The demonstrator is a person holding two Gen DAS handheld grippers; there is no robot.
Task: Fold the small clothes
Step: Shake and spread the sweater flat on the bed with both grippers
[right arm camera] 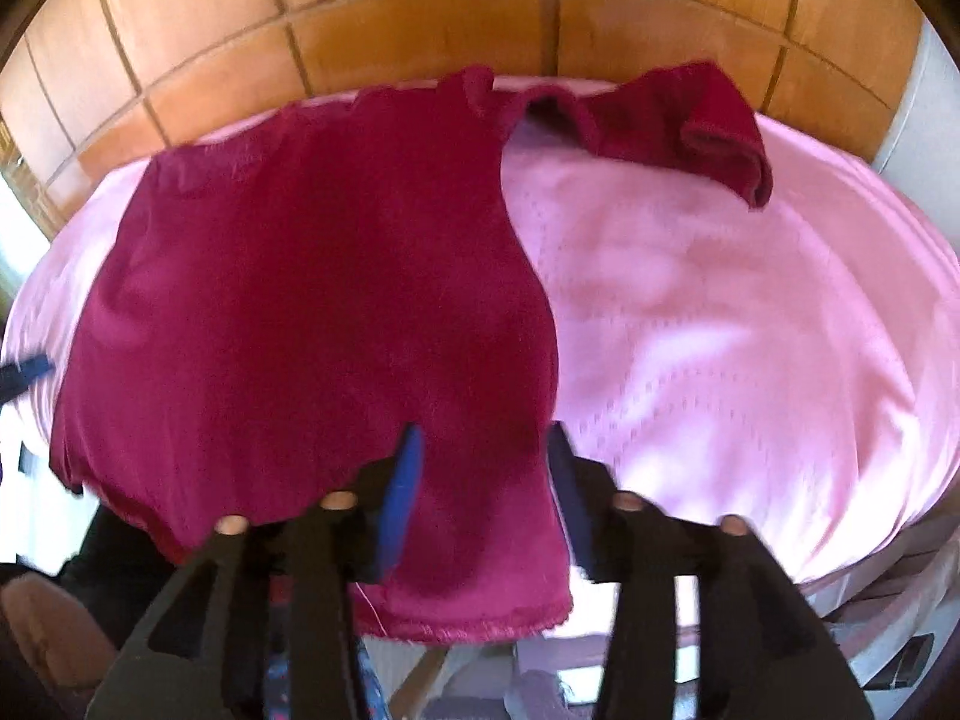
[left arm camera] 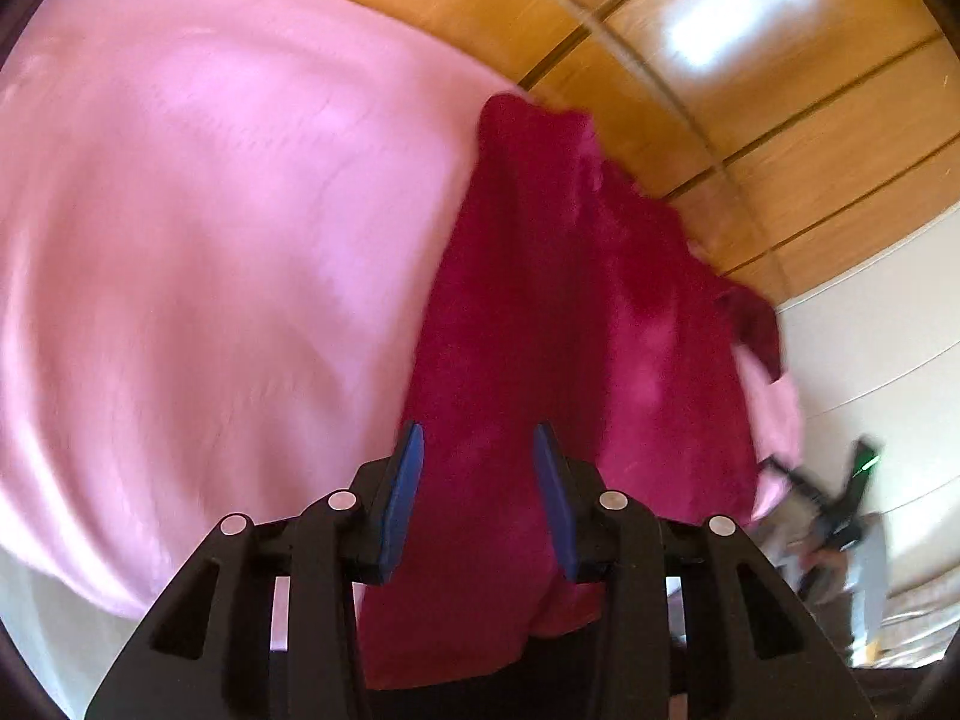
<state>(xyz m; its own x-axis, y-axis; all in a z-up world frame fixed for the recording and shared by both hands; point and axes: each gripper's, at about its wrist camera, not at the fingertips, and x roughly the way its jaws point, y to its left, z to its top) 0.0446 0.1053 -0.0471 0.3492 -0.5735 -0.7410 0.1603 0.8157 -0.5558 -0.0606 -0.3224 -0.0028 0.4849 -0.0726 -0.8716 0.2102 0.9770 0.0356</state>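
A crimson top (right arm camera: 312, 300) lies spread flat on a pink sheet (right arm camera: 750, 330), its hem at the near edge. One sleeve (right arm camera: 678, 126) stretches out to the far right with its cuff folded over. My right gripper (right arm camera: 486, 432) hovers over the hem's right corner, blue pads apart, nothing pinched between them. In the left wrist view the same crimson top (left arm camera: 570, 312) runs away from my left gripper (left arm camera: 477, 432), which stands open above the cloth near its edge. A blue pad of the left gripper (right arm camera: 27, 369) shows at the far left edge of the right wrist view.
A wood-panelled wall (right arm camera: 420, 12) rises behind the bed. The pink sheet (left arm camera: 210, 240) fills the left of the left wrist view. A blurred dark device with a green light (left arm camera: 840, 504) shows at the right there. Clutter lies on the floor below the near bed edge (right arm camera: 450, 678).
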